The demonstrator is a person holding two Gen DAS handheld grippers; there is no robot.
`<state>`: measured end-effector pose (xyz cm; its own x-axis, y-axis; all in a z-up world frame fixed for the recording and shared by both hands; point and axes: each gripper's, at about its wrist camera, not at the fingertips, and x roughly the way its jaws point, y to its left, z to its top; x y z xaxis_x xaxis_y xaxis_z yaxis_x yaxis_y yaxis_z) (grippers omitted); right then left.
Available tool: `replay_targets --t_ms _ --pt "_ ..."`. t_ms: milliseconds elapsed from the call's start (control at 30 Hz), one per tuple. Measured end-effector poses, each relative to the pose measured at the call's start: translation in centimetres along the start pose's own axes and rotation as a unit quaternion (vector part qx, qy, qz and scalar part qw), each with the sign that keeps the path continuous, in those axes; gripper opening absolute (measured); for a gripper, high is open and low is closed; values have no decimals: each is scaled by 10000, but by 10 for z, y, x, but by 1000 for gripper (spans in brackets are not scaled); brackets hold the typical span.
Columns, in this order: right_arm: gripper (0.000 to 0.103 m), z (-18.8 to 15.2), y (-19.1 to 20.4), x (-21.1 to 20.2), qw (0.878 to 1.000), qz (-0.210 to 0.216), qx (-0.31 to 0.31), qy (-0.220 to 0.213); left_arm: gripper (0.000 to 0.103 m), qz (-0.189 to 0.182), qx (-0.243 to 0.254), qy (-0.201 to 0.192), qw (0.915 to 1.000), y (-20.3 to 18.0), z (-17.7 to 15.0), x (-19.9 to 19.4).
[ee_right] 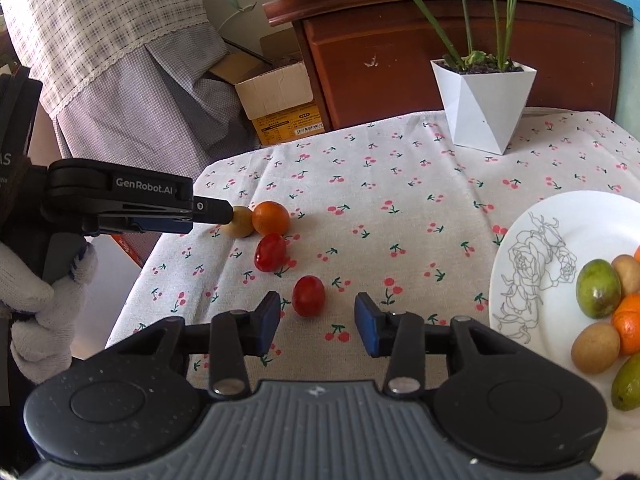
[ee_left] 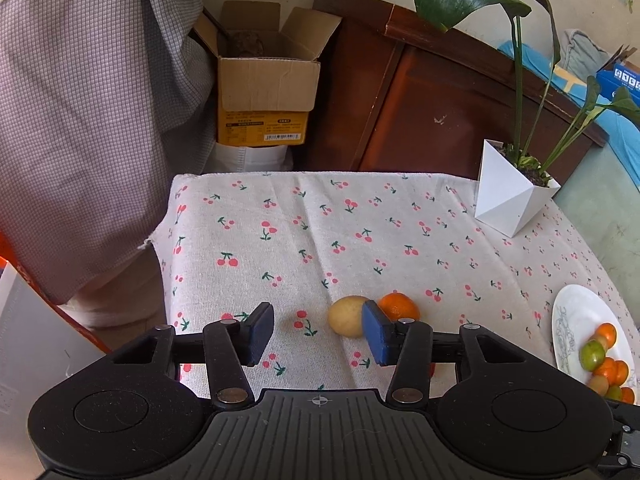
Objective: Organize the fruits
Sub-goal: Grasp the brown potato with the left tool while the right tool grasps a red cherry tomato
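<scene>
Several fruits already sit on the plate [ee_right: 532, 248]; four remain on the tabletop [ee_right: 400, 184]. Both the left gripper [ee_left: 318, 334] and right gripper [ee_right: 317, 322] are released, holding nothing.

Matt woven cherry-print tablecloth [ee_right: 400, 168], glossy red tomatoes [ee_right: 308, 295], glazed white plate [ee_right: 532, 256], polished wooden cabinet [ee_right: 400, 48].

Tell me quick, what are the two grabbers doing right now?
Left gripper: jaws open, holding nothing, near the yellow fruit.
Right gripper: jaws open, holding nothing, a red fruit just ahead.
</scene>
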<state>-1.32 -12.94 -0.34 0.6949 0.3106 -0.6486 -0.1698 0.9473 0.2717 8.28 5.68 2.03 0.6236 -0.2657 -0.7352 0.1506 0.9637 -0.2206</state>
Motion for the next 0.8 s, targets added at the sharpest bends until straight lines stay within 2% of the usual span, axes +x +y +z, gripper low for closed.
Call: replay_targets --t_ms 133,400,733,800 --pt "38 1 0 1 10000 13 -19 -16 42 -75 122 -52 9999 -4 -2 1" --pt "31 -2 10 4 9993 -58 -375 20 41 -181 458 -22 9988 -14 -8 6" --pt "21 -5 16 6 9974 -197 -698 4 34 -149 544 -72 9984 -18 -11 16" --pt "19 -5 16 6 9974 -205 -697 3 29 -122 597 -93 9981 -19 -12 16"
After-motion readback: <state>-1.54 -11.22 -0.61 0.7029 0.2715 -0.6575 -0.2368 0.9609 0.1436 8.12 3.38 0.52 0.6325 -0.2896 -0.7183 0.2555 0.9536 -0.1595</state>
